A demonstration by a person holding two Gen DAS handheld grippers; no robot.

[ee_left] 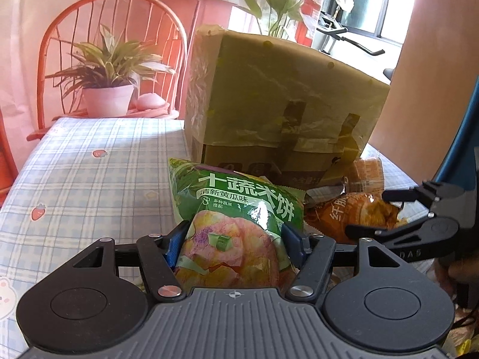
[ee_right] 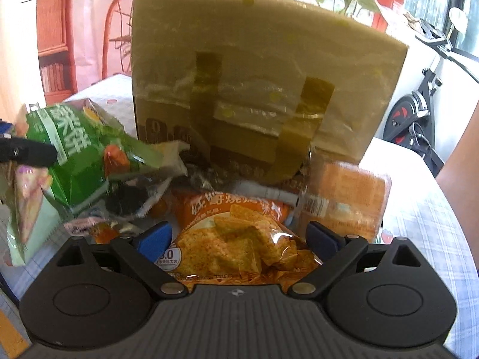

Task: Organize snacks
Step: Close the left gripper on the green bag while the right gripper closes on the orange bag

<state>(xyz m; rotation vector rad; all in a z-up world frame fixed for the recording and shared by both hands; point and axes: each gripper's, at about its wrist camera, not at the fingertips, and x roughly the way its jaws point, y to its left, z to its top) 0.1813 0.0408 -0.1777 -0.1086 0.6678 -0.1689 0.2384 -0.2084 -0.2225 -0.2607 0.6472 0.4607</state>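
My left gripper (ee_left: 233,239) is shut on a green rice-cracker bag (ee_left: 236,197), its blue pads pressing the bag's two sides above the checked tablecloth. In the right wrist view this green bag (ee_right: 77,155) hangs at the left, with one left fingertip (ee_right: 33,151) across it. My right gripper (ee_right: 236,237) is shut on an orange chip bag (ee_right: 236,239), which fills the space between its blue pads. From the left wrist view, the right gripper (ee_left: 366,211) is at the far right, on the crumpled orange bag (ee_left: 332,215).
A tall cardboard box (ee_right: 254,74) wrapped in yellowish paper stands right behind the snacks. An orange wrapped pack (ee_right: 344,197) and several crumpled wrappers (ee_right: 167,161) lie at its foot. A potted plant (ee_left: 107,98) sits on a red chair beyond the table (ee_left: 89,179).
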